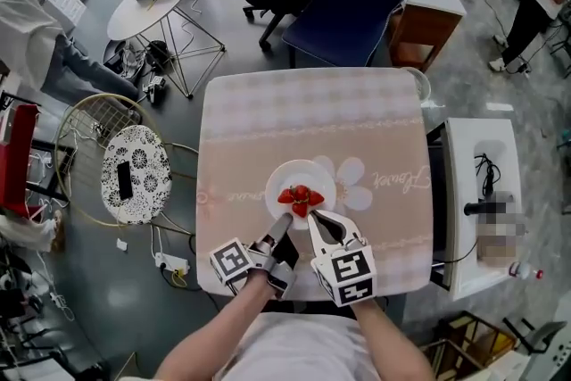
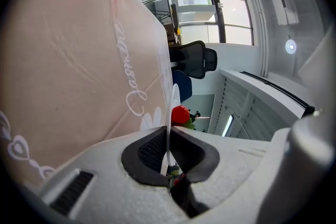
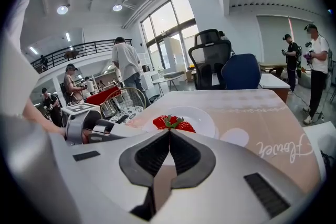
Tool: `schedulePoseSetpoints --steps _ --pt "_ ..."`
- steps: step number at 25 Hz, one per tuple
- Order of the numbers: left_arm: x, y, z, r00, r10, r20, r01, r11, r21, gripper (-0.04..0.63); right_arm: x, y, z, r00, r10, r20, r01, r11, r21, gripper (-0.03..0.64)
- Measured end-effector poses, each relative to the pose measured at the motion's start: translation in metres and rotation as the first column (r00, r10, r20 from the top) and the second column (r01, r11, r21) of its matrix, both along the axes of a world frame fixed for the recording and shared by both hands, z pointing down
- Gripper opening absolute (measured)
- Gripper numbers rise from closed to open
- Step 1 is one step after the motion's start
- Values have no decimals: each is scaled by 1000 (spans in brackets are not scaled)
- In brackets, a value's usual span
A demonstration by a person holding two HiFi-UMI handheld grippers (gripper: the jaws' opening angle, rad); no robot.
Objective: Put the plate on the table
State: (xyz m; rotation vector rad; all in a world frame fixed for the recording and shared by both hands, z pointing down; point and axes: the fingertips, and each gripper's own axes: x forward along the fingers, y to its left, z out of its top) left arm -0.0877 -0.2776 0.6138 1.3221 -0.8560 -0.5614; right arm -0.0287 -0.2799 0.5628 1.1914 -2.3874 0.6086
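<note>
Clenching the white plate's [image 1: 314, 173] near rim at lower centre are the left gripper's [image 1: 279, 230] fingers. The right gripper's [image 1: 315, 217] fingers are pressed together, empty, beside the strawberries [image 1: 300, 197]. The cursive print [image 1: 406, 181] on the worktop [image 1: 268, 116] is unreadable.

Plate [image 1: 302, 173] near rim under fingers [image 1: 277, 230]

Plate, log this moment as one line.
plate: holds strawberries, over table | left tool: shut on plate rim | right tool: shut, at plate edge
</note>
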Motion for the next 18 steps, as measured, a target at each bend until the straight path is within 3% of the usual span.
schedulePoseSetpoints --steps 18 --pt "5 -3 37 996 55 71 -50 996 -73 20 8 14 19 1000 27 -9 -27 998 -52 3"
